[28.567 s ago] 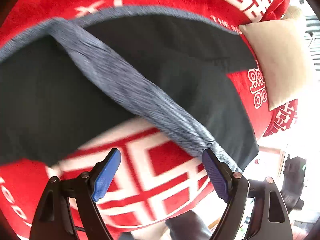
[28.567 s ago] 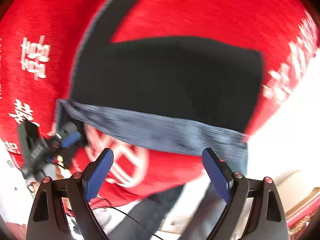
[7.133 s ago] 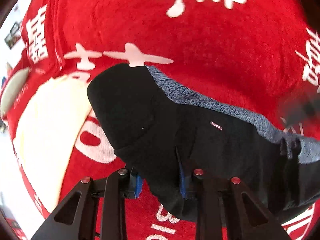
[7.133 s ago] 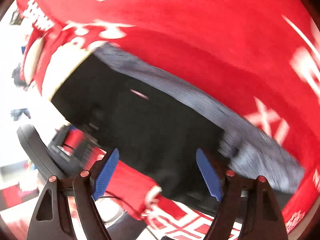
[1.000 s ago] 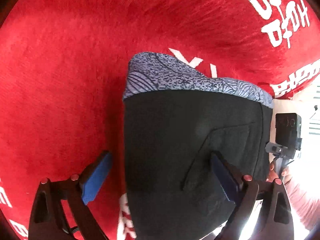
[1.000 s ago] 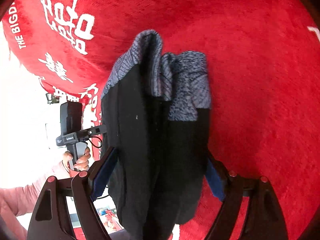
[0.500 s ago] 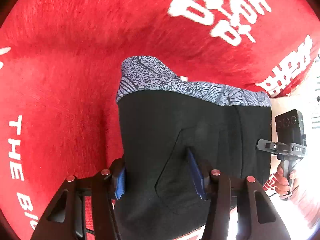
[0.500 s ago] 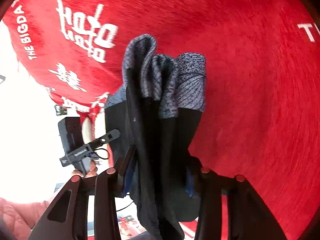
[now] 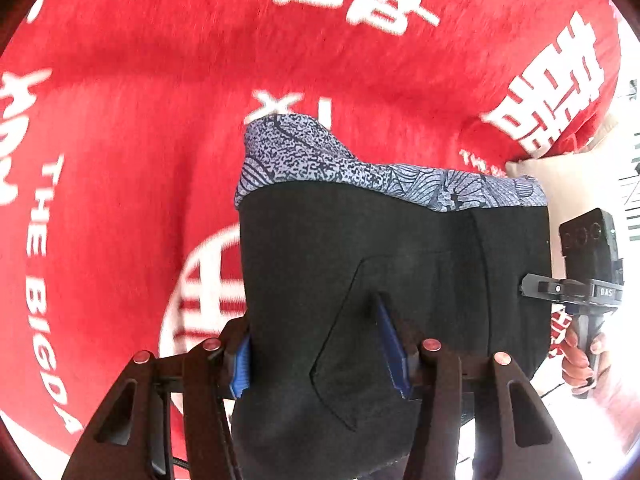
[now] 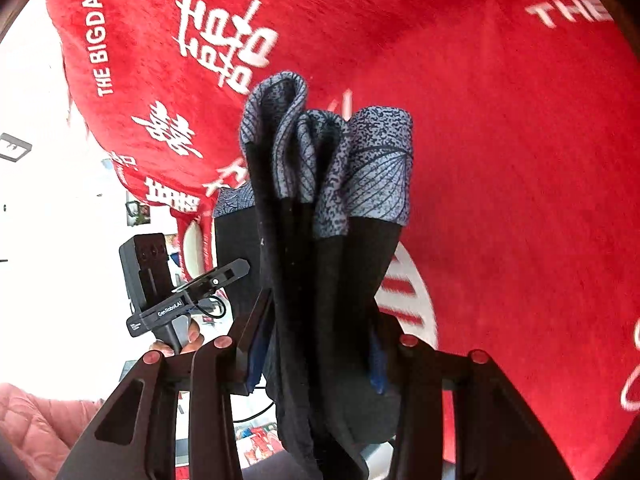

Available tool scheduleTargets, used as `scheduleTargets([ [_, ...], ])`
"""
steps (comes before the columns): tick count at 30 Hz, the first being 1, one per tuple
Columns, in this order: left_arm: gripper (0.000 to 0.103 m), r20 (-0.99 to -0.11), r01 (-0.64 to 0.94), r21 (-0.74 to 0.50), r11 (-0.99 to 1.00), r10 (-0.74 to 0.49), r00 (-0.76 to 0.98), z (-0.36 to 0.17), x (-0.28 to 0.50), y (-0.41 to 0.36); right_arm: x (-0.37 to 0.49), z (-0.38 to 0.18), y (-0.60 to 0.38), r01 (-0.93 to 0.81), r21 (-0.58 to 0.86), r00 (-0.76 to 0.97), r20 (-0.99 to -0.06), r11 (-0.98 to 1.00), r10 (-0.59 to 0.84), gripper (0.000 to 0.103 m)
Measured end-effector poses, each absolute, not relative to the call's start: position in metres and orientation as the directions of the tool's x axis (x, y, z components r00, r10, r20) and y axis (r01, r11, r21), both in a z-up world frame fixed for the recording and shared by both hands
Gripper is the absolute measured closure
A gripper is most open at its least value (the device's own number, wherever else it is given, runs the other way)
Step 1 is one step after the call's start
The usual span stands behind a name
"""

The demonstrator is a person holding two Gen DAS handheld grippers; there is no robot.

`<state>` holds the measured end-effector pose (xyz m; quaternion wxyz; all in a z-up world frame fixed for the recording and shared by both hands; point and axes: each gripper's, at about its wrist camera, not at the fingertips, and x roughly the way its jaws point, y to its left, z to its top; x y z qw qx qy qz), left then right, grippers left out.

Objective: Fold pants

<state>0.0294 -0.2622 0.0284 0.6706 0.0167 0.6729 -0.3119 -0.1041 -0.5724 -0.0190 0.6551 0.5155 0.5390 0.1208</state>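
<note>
The pants (image 9: 392,264) are black with a grey patterned band, folded into a thick bundle and held up off the red blanket (image 9: 160,80). My left gripper (image 9: 320,356) is shut on the bundle's near edge, its blue pads (image 9: 240,364) pressing the black cloth. In the right wrist view the pants (image 10: 320,208) show as several stacked layers seen edge-on. My right gripper (image 10: 316,356) is shut on that stack. Each gripper shows in the other's view: the right one (image 9: 588,280) and the left one (image 10: 176,292).
The red blanket (image 10: 500,140) with white lettering covers the bed below. A cream pillow (image 9: 560,176) lies at the bed's right edge. A bright room and floor lie beyond the bed's edge on the left of the right wrist view.
Both grippers went from open around the folded pants to shut on them. The bundle has lifted off the blanket and moved across it.
</note>
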Motion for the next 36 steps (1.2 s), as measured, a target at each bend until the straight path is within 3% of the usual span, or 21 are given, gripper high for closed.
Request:
scheduleTargets([
  [2, 0.048, -0.932, 0.420, -0.354, 0.835, -0.352, -0.086, 0.014, 0.019, -0.262, -0.117, -0.032, -0.571, 0.422, 0.773, 0.355, -0.622, 0.474, 0.698, 0.058],
  [7, 0.048, -0.969, 0.364, -0.226, 0.904, -0.248, 0.014, 0.009, 0.007, -0.245, -0.129, -0.048, -0.565, 0.477, 0.638, 0.254, -0.759, 0.604, 0.600, 0.038],
  [12, 0.047, -0.976, 0.374, -0.114, 0.920, -0.175, 0.132, 0.046, 0.002, -0.241, -0.140, -0.025, -0.579, 0.509, 0.504, 0.219, -0.860, 0.698, 0.462, 0.034],
  [14, 0.029, -0.973, 0.388, -0.083, 0.918, -0.160, 0.169, 0.060, -0.006, -0.249, -0.141, -0.015, -0.582, 0.514, 0.489, 0.234, -0.870, 0.705, 0.433, 0.035],
  [15, 0.025, -0.969, 0.391, -0.065, 0.918, -0.151, 0.194, 0.066, -0.011, -0.253, -0.142, -0.008, -0.582, 0.513, 0.486, 0.250, -0.873, 0.707, 0.418, 0.041],
  [18, 0.024, -0.969, 0.394, -0.038, 0.918, -0.130, 0.211, 0.070, -0.024, -0.269, -0.145, 0.009, -0.575, 0.495, 0.463, 0.270, -0.886, 0.735, 0.377, 0.079],
  [19, 0.024, -0.971, 0.391, -0.033, 0.920, -0.123, 0.207, 0.069, -0.026, -0.272, -0.145, 0.012, -0.570, 0.486, 0.442, 0.266, -0.897, 0.754, 0.354, 0.083],
  [24, 0.023, -0.987, 0.375, 0.004, 0.927, -0.057, 0.152, 0.056, -0.044, -0.282, -0.149, 0.026, -0.544, 0.452, 0.357, 0.240, -0.931, 0.818, 0.274, 0.083],
  [25, 0.020, -0.988, 0.371, 0.003, 0.929, -0.055, 0.146, 0.055, -0.048, -0.282, -0.149, 0.028, -0.538, 0.452, 0.352, 0.238, -0.933, 0.819, 0.270, 0.083],
  [26, 0.008, -0.989, 0.367, 0.004, 0.930, -0.051, 0.140, 0.054, -0.050, -0.282, -0.149, 0.028, -0.533, 0.454, 0.352, 0.236, -0.933, 0.819, 0.270, 0.083],
  [27, 0.002, -0.990, 0.366, 0.006, 0.931, -0.047, 0.136, 0.053, -0.053, -0.281, -0.150, 0.028, -0.527, 0.456, 0.344, 0.230, -0.937, 0.821, 0.264, 0.083],
  [29, 0.001, -0.990, 0.374, 0.020, 0.927, -0.035, 0.139, 0.052, -0.058, -0.280, -0.151, 0.026, -0.521, 0.457, 0.326, 0.212, -0.943, 0.827, 0.255, 0.075],
  [31, 0.001, -0.992, 0.383, 0.031, 0.923, -0.020, 0.128, 0.048, -0.060, -0.279, -0.150, 0.024, -0.513, 0.477, 0.290, 0.192, -0.956, 0.830, 0.223, 0.030],
  [32, 0.001, -0.992, 0.388, 0.035, 0.921, -0.014, 0.122, 0.046, -0.061, -0.278, -0.150, 0.024, -0.510, 0.489, 0.279, 0.194, -0.959, 0.827, 0.209, 0.021],
  [36, 0.001, -0.994, 0.408, 0.067, 0.910, 0.023, 0.110, 0.040, -0.063, -0.274, -0.149, 0.026, -0.498, 0.507, 0.250, 0.188, -0.966, 0.825, 0.177, 0.019],
])
